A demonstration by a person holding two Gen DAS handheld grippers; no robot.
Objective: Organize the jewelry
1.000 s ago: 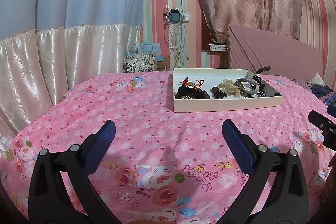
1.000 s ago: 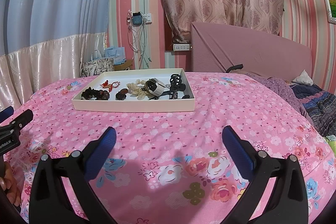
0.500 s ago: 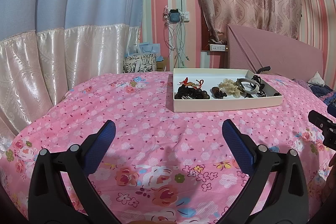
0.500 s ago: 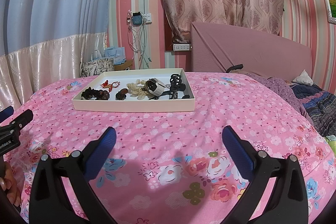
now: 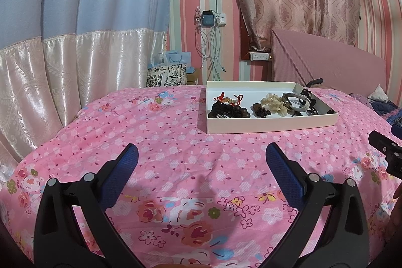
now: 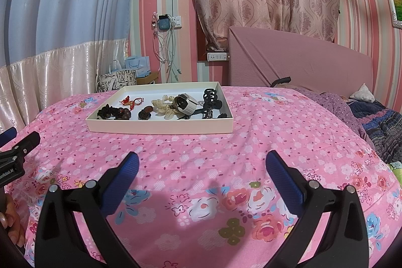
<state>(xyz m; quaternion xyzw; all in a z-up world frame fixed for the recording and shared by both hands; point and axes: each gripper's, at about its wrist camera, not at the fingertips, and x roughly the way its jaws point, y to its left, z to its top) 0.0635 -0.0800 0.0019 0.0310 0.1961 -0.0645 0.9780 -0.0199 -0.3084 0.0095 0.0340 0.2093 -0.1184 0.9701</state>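
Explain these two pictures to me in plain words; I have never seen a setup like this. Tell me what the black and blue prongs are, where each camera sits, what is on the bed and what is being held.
No robot here: a person holds one tool in each hand. Each picture comes from a camera on a tool, looking along its two blue-padded fingers. One shows the left hand-held gripper, the other the right hand-held gripper. Both are open and hold nothing. On the pink floral bedspread lies a shallow white tray with dark wooden beads, a red cord charm, cream shells, a pale band and a black hair claw.
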